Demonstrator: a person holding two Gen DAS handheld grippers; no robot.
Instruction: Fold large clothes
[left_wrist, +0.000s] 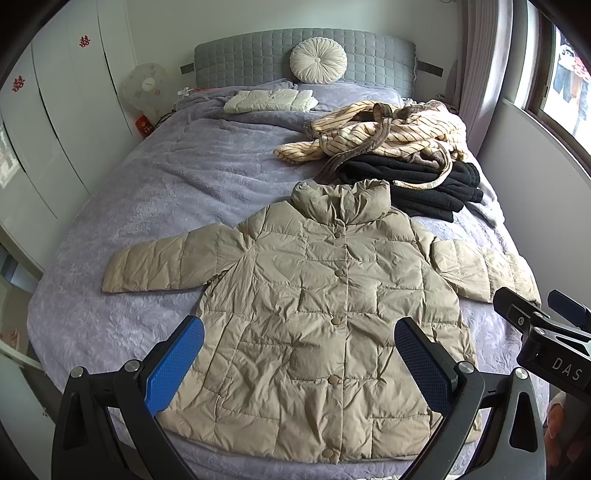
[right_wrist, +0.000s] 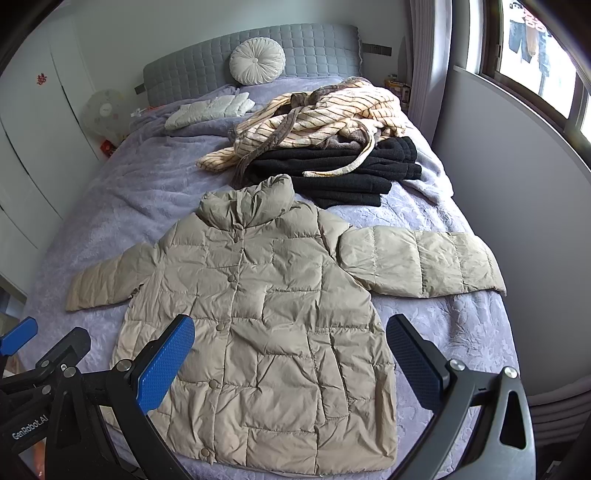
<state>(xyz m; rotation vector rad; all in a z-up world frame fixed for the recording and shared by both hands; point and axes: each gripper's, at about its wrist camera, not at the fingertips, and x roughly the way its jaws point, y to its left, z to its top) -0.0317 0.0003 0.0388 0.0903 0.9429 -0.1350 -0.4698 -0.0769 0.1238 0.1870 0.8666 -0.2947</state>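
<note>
A beige quilted puffer jacket (left_wrist: 325, 314) lies flat and buttoned on the bed, collar toward the headboard, both sleeves spread out; it also shows in the right wrist view (right_wrist: 266, 325). My left gripper (left_wrist: 299, 339) is open and empty, held above the jacket's lower half. My right gripper (right_wrist: 290, 339) is open and empty, above the jacket's lower right part. The right gripper also shows at the right edge of the left wrist view (left_wrist: 543, 314). The left gripper shows at the lower left of the right wrist view (right_wrist: 44, 350).
The lilac-covered bed (left_wrist: 166, 177) holds a striped cream robe (left_wrist: 388, 133) piled on a folded black garment (left_wrist: 424, 184), and a folded white jacket (left_wrist: 269, 100) near the headboard (left_wrist: 258, 59). A wall (right_wrist: 517, 184) runs along the bed's right side; wardrobes (left_wrist: 55, 129) stand left.
</note>
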